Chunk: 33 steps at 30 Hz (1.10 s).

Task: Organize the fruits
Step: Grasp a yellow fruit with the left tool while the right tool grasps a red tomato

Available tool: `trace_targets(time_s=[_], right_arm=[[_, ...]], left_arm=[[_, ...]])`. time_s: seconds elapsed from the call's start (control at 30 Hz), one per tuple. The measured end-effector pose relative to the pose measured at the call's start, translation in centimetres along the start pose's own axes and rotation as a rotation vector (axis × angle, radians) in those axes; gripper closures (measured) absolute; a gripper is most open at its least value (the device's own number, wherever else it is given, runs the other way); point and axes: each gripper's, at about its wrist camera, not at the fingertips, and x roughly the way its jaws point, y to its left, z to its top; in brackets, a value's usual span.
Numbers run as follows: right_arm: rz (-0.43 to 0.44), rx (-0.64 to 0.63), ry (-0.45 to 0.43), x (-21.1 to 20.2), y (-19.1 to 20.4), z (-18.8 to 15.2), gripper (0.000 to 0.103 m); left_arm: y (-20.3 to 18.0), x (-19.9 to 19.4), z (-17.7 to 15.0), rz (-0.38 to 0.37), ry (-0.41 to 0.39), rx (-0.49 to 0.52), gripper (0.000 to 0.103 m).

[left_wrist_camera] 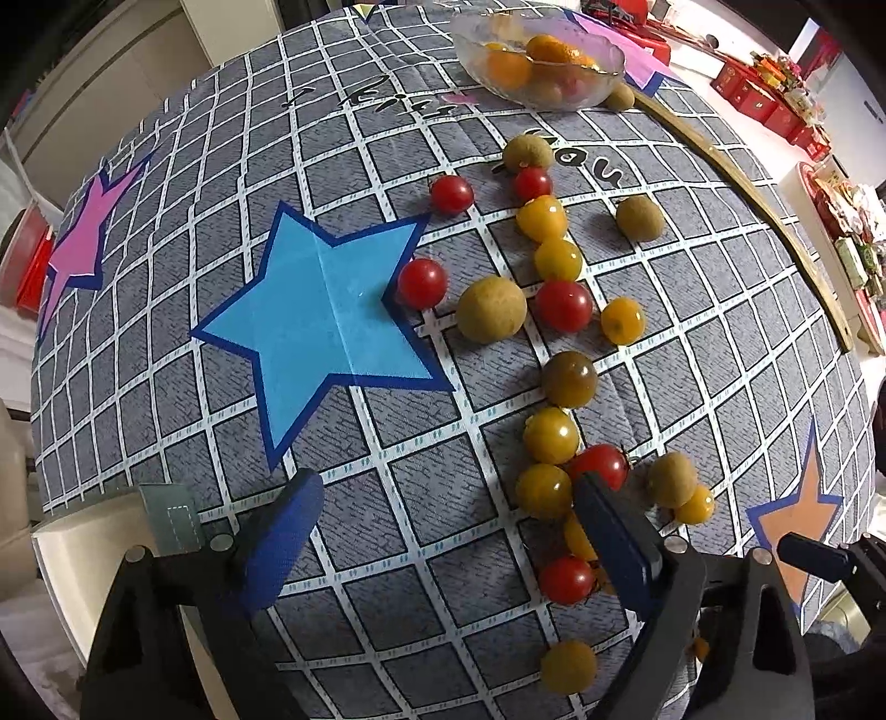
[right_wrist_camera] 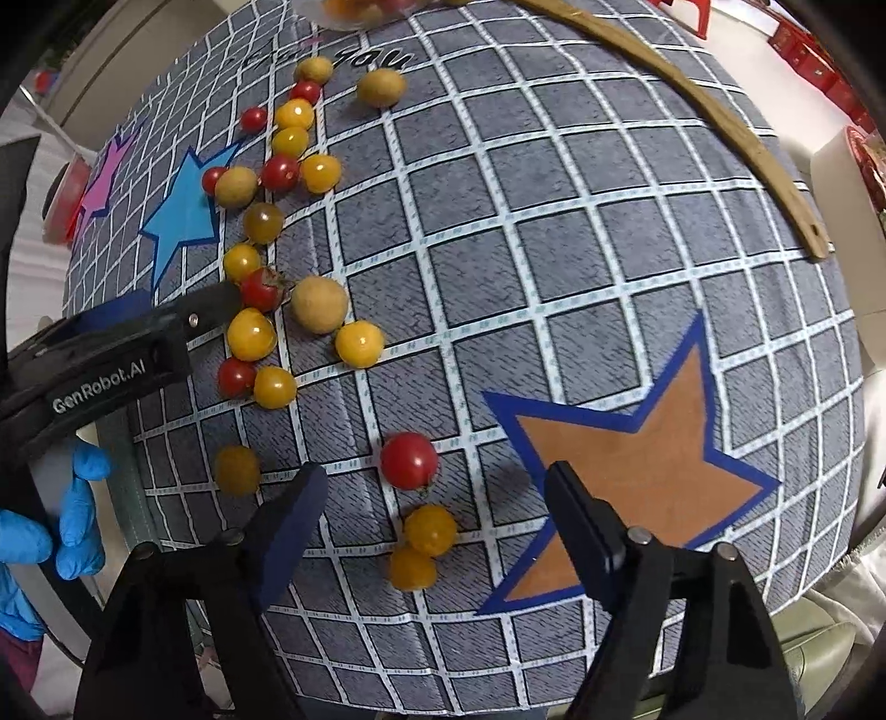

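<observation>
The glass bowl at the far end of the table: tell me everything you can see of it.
The glass bowl is clear, shallow and wide with a wavy rim, sitting upright on the checked tablecloth at its far end. It already holds orange, yellow and red fruits. A brownish-green fruit lies just outside, against its right side. Neither gripper is near it.

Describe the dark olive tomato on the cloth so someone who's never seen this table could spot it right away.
Start at the blue star on the checked cloth. Just past its right-hand points runs a line of small round fruit; the dark tomato sits midway along it, between a red tomato and a yellow one. It alone is glossy brownish-green, not red, yellow or matte tan.
</observation>
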Motion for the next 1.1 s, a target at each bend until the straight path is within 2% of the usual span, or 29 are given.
trace_targets(time_s=[0.1,0.2,0.57,0.63,0.73,0.83,0.87,0.9,0.97,1.0,1.03,1.07,1.1], right_arm=[[0.000,-0.013,0.005,0.5,0.6,0.2,0.023],[0.002,-0.018,0.013,0.9,0.7,0.4,0.028],[0.003,-0.011,0.007,1.3,0.8,-0.1,0.029],[0.009,-0.014,0.007,0.5,-1.1,-0.3,0.029],[0.000,-0.026,0.003,1.0,-0.2,0.1,0.029],[-0.018,-0.043,-0.002,1.2,1.5,0.3,0.029],[-0.025,-0.051,-0.003,1.2,1.8,0.3,0.029],[-0.032,-0.060,-0.002,1.3,2.2,0.2,0.030],[-0.048,-0.076,-0.004,1.3,3.0,0.0,0.038],[-0.056,-0.088,-0.005,1.3,3.6,-0.1,0.041],[-0.063,-0.099,-0.008,1.4,4.2,-0.3,0.049],[-0.068,-0.105,-0.009,1.6,5.0,-0.3,0.060],[-0.071,-0.116,-0.009,1.7,5.5,-0.3,0.067]], left_arm=[[-0.7,0.2,1.4,-0.004,-0.001,0.003,0.011],[-1.3,0.2,1.5,-0.031,-0.006,0.010,0.022],[-0.9,-1.8,-2.7,0.013,-0.006,0.085,0.022],[-0.4,-1.4,-3.6,0.003,0.012,0.072,0.022],[-0.5,-0.8,-4.1,-0.020,0.012,0.050,0.022],[-1.1,-0.2,-4.0,-0.010,0.013,0.051,0.023],[-1.3,0.0,-4.2,-0.007,0.013,0.050,0.031],[-1.5,0.0,-4.3,-0.017,0.006,0.044,0.033],[-1.9,0.2,-4.4,-0.014,0.004,0.045,0.036],[-2.0,0.2,-4.6,-0.019,0.002,0.047,0.040],[-2.4,0.1,-4.8,-0.018,-0.002,0.050,0.043],[-3.0,0.0,-4.8,-0.019,-0.007,0.055,0.050],[-3.7,0.0,-4.7,-0.020,-0.016,0.062,0.055]])
